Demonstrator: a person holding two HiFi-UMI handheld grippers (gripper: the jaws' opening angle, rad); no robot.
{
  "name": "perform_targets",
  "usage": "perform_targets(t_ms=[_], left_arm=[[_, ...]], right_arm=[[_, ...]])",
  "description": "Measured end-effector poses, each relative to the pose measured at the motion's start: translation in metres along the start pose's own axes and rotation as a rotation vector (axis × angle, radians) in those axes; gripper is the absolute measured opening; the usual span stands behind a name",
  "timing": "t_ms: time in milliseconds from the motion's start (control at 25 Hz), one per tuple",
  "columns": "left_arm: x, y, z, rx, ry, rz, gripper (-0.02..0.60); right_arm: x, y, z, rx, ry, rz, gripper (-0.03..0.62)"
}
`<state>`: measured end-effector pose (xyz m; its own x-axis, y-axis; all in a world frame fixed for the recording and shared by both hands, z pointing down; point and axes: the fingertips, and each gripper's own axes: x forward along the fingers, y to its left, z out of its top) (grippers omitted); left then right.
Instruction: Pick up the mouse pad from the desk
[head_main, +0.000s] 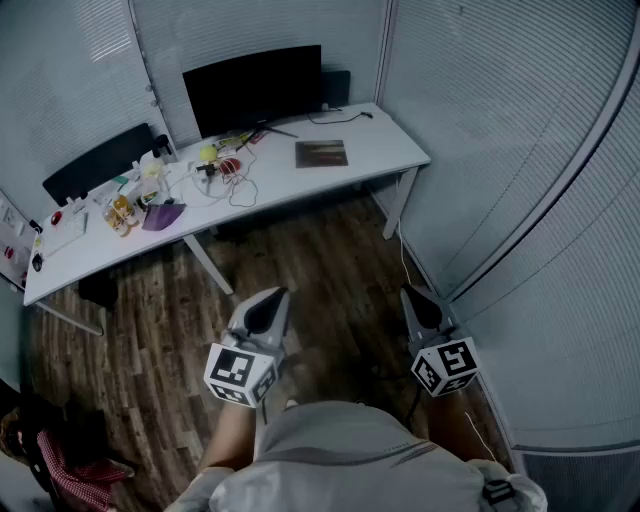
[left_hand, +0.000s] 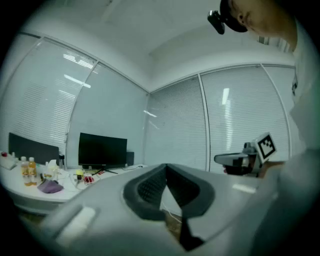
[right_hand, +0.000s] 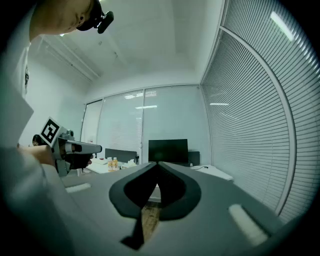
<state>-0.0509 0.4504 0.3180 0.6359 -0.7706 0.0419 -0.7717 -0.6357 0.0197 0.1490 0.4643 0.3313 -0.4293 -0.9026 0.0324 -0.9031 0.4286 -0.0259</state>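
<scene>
1. The left gripper (left_hand: 166, 167) is pointing level over the wood floor (head_main: 330, 250) with its jaws pressed together and nothing between them.
2. The right gripper (right_hand: 158, 164) is doing likewise: jaws closed tip to tip, gripping nothing, and riding beside the left one, apart from it.
3. Both grippers are hanging well short of the white desk (head_main: 375, 135), in front of the person's torso.
4. The mouse pad (head_main: 321, 153), a brown rectangle, is lying flat on the right part of the desk, just in front of the black monitor (head_main: 255, 88) and clear of the clutter.
5. Two small bottles (head_main: 121, 212) are standing upright on the left part of the desk, side by side; they are showing yellow-orange contents, and how full they are cannot be told.
6. A purple item (head_main: 163, 215) is lying just beside the bottles; whether it is a pouch or a cloth cannot be told.
7. White cables (head_main: 235, 185) are trailing across the middle of the desk, well apart from the mouse pad.
</scene>
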Motion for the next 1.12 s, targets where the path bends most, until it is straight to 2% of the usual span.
perform_targets(t_ms=[400, 600, 1120], left_arm=[[0.010, 0.005, -0.007, -0.003, 0.011, -0.002, 0.002], [0.010, 0.015, -0.009, -0.006, 0.015, -0.008, 0.002], [-0.014, 0.088, -0.021, -0.044, 0.024, -0.027, 0.002]], right_arm=[[0.009, -0.005, -0.005, -0.004, 0.009, 0.000, 0.003], [0.016, -0.001, -0.002, 0.032, -0.017, 0.004, 0.003], [0.066, 0.046, -0.014, 0.074, 0.026, -0.022, 0.003]])
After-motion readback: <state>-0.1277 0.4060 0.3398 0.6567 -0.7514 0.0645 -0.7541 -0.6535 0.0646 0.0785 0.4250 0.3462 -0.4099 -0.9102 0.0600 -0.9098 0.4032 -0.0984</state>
